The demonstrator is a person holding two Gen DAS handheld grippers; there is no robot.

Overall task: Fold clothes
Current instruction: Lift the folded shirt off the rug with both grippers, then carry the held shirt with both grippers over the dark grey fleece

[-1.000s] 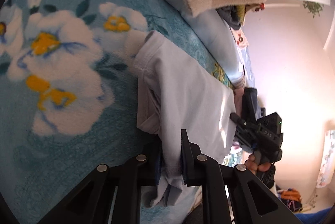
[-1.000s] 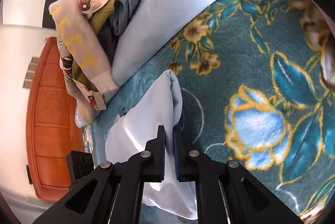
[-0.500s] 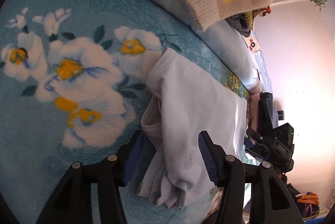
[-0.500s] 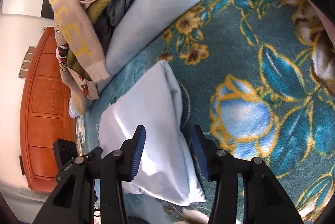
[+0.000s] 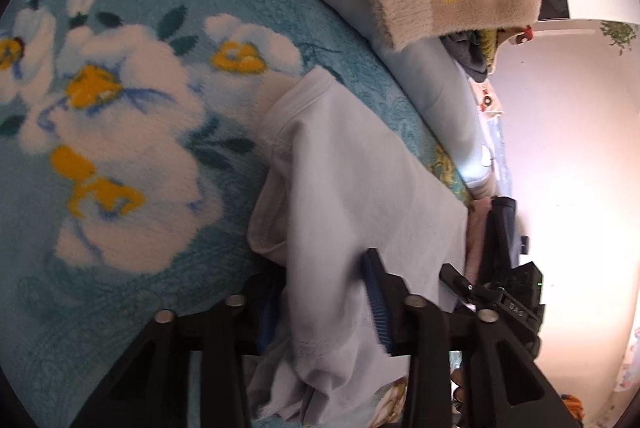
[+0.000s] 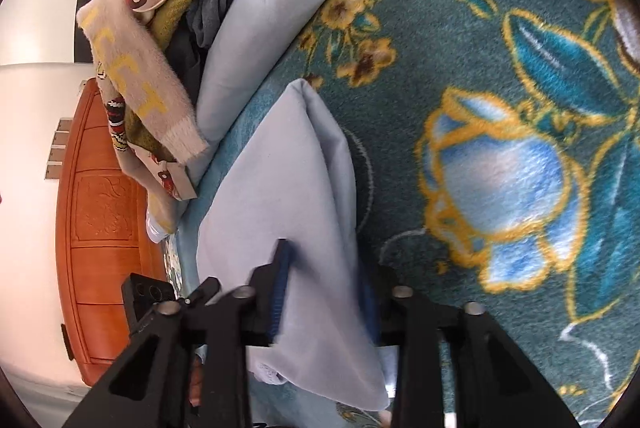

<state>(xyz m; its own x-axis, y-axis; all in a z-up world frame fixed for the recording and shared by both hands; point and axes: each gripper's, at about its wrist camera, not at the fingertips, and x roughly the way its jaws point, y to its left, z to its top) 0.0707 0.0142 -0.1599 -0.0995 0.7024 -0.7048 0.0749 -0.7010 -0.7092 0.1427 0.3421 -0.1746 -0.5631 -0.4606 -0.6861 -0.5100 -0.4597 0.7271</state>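
We've got the pale blue shirt (image 5: 360,195) half-folded on the flowery blanket (image 5: 120,147). Left gripper (image 5: 320,300) and right gripper (image 6: 324,292) straddle opposite ends, jaws closing but not pinching yet, probably to lift evenly.

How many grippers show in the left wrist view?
2: the left gripper at the bottom, jaws closing around the pale blue garment; the right gripper at the garment's right edge, partly hidden.
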